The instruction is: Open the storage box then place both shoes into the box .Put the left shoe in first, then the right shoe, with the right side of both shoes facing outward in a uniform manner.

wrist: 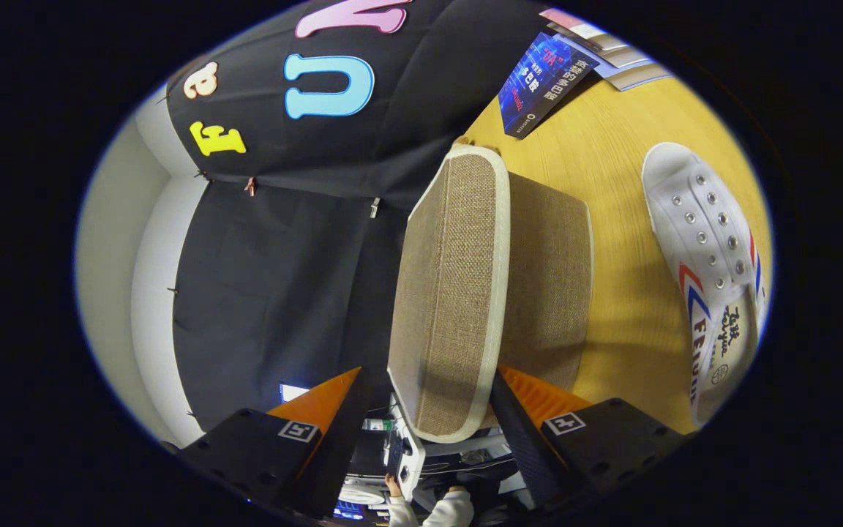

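Even, bright indoor light. Wooden table (612, 168) evenly lit, with a soft shadow beside the storage box (465, 293). Strong fisheye curvature toward the rim (shoe (707, 249) bowed). Centre sharp; gripper (429, 410) fingers spread apart, lid edge between them, slightly soft up close

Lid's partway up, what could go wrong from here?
1. The jaws of the gripper straddle the woven beige fabric lid with cream trim with gaps visible, so it may slip and drop shut.
2. The white canvas sneaker with red and blue stripes lies close beside the box; a swing could knock it.
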A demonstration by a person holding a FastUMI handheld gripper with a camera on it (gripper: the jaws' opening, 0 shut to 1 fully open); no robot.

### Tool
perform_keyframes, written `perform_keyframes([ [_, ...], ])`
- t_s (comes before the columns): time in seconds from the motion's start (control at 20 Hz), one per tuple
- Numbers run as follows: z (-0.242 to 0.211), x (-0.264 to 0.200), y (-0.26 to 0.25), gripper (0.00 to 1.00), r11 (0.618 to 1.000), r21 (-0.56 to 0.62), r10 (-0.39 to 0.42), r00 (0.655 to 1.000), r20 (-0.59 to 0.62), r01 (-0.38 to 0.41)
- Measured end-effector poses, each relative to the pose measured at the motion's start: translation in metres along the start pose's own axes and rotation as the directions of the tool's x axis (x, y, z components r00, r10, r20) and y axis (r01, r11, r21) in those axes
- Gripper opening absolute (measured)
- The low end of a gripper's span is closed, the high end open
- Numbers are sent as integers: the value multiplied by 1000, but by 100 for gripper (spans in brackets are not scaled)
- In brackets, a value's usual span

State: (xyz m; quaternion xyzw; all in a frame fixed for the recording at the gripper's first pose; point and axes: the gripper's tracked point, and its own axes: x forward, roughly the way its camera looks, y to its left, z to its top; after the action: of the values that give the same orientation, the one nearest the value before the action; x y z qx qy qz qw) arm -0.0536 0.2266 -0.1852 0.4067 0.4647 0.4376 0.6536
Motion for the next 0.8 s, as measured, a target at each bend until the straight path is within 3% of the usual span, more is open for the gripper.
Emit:
perform_keyframes([
  [0.05,3,-4,3,95,1000,6,6,1000,6,-7],
  [0.15,9,-8,8,80,1000,21,9,1000,22,-9],
  [0.25,7,-5,14,76,999,43,14,1000,7,-15],
  [0.4,3,2,24,55,998,68,20,999,-29,-18],
  [0.45,0,7,26,55,998,68,17,999,-45,-14],
  [0.55,2,15,27,37,999,51,-4,999,-43,6],
  [0.6,0,20,23,37,999,40,-35,998,-54,37],
  [0.7,10,25,11,9,990,26,-141,990,0,141],
  [0.8,9,29,24,8,992,26,-123,992,17,123],
])
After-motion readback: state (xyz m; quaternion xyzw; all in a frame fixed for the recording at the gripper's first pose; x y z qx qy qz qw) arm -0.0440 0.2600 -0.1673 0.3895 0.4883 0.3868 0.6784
